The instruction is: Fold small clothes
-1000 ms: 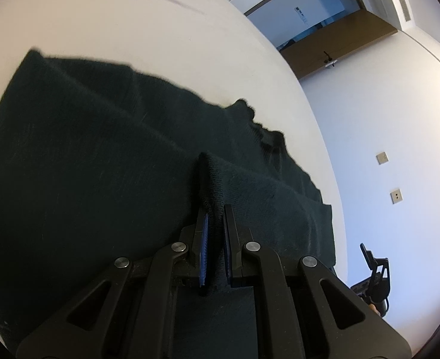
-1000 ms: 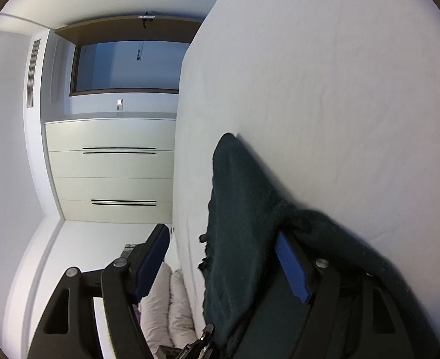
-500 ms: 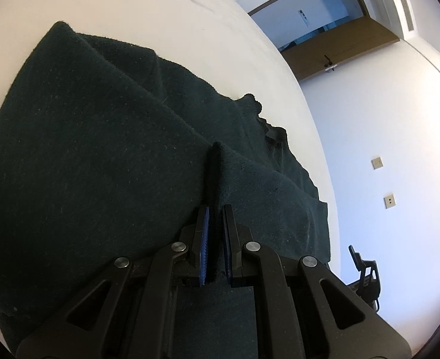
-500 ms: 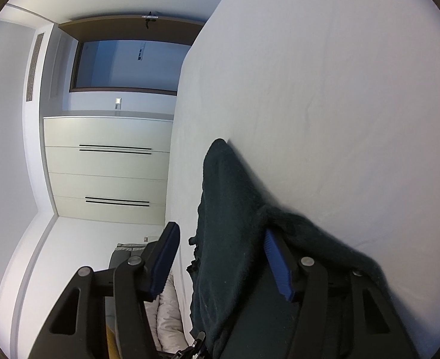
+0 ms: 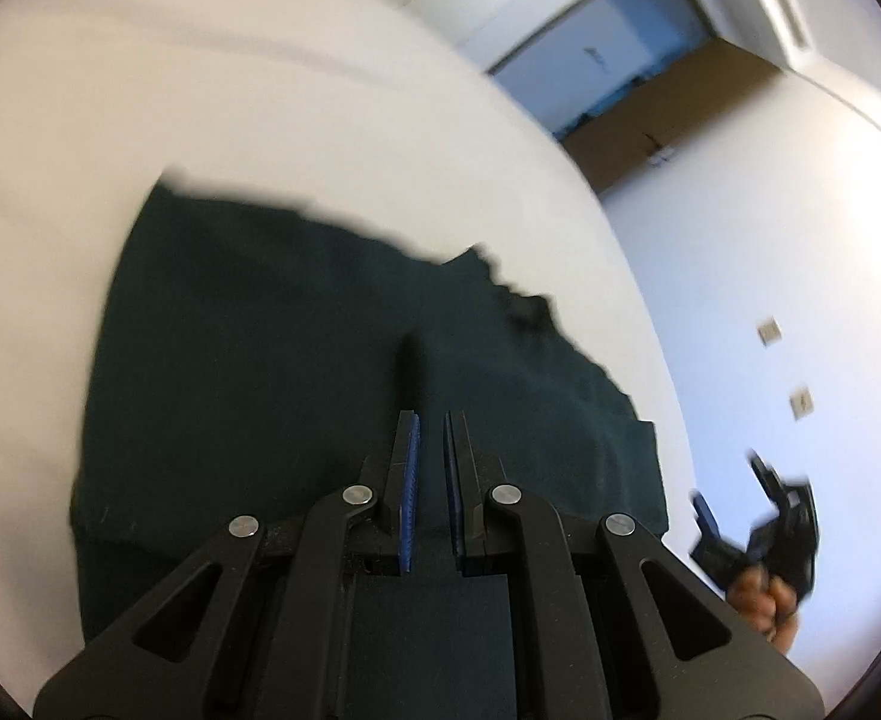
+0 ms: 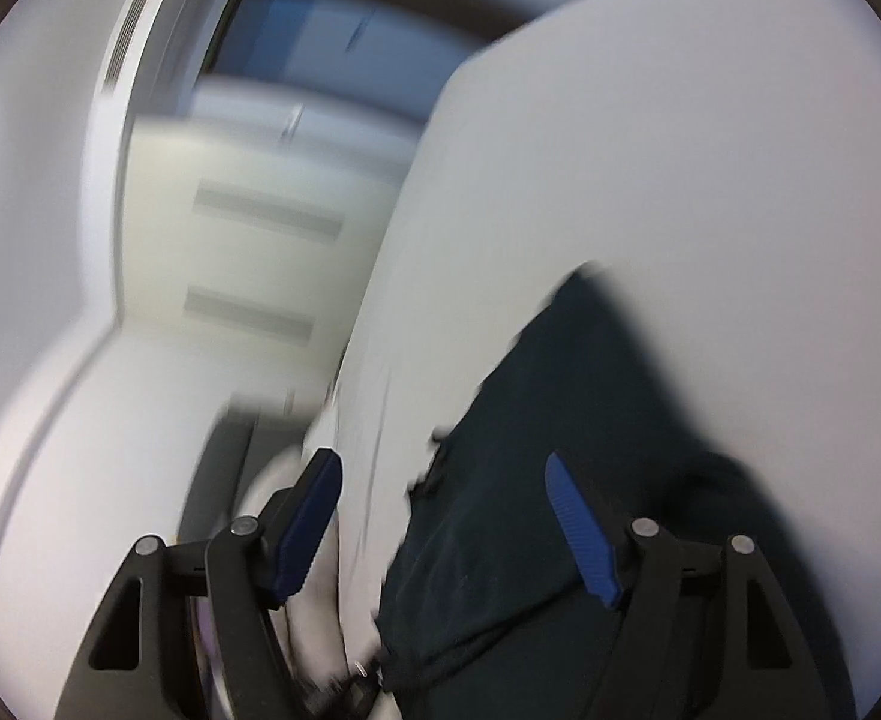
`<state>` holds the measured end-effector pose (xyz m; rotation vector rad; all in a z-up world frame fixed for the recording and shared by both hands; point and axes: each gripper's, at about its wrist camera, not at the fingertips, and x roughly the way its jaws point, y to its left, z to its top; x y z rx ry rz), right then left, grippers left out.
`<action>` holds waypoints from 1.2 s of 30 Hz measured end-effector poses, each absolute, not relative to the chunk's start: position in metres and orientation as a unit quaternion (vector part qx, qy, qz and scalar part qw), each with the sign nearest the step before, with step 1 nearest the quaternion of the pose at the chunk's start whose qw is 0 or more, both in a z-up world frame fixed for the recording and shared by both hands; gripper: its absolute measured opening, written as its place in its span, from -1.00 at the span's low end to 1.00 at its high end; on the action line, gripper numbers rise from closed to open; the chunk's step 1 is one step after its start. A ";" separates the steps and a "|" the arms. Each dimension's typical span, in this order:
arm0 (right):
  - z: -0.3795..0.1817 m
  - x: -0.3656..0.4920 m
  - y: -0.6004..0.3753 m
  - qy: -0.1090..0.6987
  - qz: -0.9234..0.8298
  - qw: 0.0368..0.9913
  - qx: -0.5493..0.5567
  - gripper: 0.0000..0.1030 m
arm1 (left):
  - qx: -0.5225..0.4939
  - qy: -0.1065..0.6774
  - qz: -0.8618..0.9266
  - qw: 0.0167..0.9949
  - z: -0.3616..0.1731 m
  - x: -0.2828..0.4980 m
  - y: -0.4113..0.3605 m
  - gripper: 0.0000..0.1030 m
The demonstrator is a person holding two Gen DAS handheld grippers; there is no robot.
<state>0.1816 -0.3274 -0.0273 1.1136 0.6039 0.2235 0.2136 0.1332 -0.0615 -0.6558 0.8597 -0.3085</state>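
Note:
A dark green knit garment (image 5: 296, 360) lies on a white bed (image 5: 212, 96). My left gripper (image 5: 431, 420) is above it with the jaws a narrow gap apart; a raised ridge of cloth stands just ahead of the tips, and I see no cloth between the blue pads (image 5: 409, 480). In the right wrist view the same garment (image 6: 590, 450) lies below my right gripper (image 6: 446, 462), which is wide open and empty. The right gripper also shows at the far right of the left wrist view (image 5: 758, 528), held in a hand. Both views are blurred.
The bed's edge runs down the middle of the right wrist view (image 6: 380, 312). Beyond it stand white cabinets (image 6: 248, 228) and a wall. A dark doorway (image 5: 620, 78) and a white wall with outlet plates (image 5: 800, 402) lie beyond the bed in the left wrist view.
My left gripper has let go of the cloth fold and pulled back; its jaws have parted slightly. My right gripper has drawn back, open, leaving the garment lying on the bed.

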 end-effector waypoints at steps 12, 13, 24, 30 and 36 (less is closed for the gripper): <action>-0.085 0.294 -0.378 0.404 0.128 0.764 0.486 0.07 | -0.254 0.432 -0.199 0.842 -0.112 0.269 0.077 -0.84; -0.085 0.289 -0.379 0.403 0.141 0.764 0.483 0.06 | -0.270 0.435 -0.204 0.834 -0.114 0.271 0.081 -0.84; -0.082 0.200 -0.369 0.441 0.190 0.748 0.458 0.08 | -0.262 0.428 -0.212 0.838 -0.119 0.279 0.074 -0.84; -0.031 0.189 -0.358 0.377 0.231 0.773 0.455 0.37 | -0.266 0.416 -0.219 0.841 -0.124 0.269 0.085 -0.84; -0.053 0.242 -0.314 0.422 0.253 0.755 0.434 0.46 | -0.269 0.412 -0.223 0.841 -0.124 0.264 0.091 -0.84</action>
